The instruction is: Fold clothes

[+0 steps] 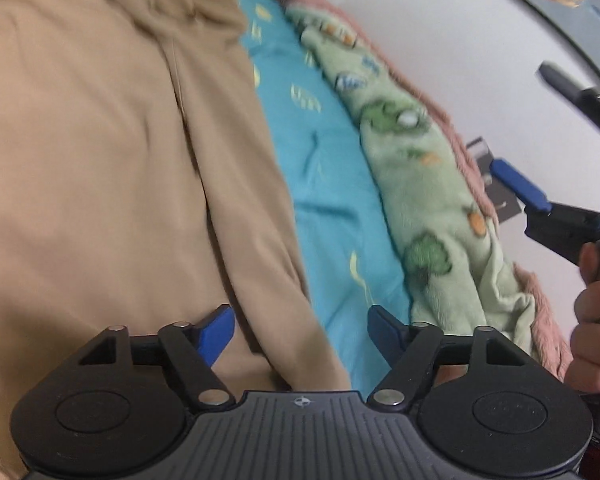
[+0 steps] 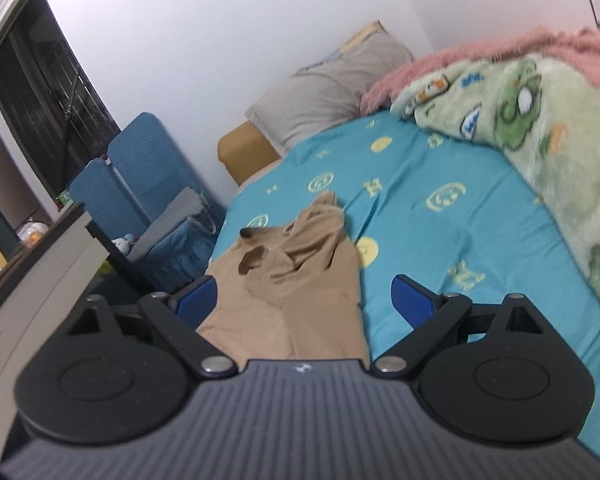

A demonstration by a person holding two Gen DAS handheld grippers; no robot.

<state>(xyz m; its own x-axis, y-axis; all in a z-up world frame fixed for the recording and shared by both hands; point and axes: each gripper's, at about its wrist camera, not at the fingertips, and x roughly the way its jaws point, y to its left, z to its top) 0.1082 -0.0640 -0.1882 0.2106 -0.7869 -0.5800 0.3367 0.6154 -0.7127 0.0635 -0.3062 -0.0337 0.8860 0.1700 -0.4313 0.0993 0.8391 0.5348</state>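
Fingers (image 2: pixel 198 298) spread above tan garment (image 2: pixel 300 280) on turquoise bedsheet (image 2: pixel 420 232).

The garment (image 2: pixel 296 276) lies spread on the bed sheet (image 2: pixel 440 240), near the bed's left edge, with its hood end toward the head of the bed. To the right of it runs a bare strip of sheet, and further right a fleece blanket (image 2: pixel 548 140) lies heaped along the bed — behind it, against the wall, a shaggy blanket (image 2: pixel 480 56). A pillow (image 2: pixel 332 92) leans at the head of the bed. Left of the bed, on the floor, stands a folded mat (image 2: pixel 140 172). Nearer on that side is a bench (image 2: pixel 40 280).
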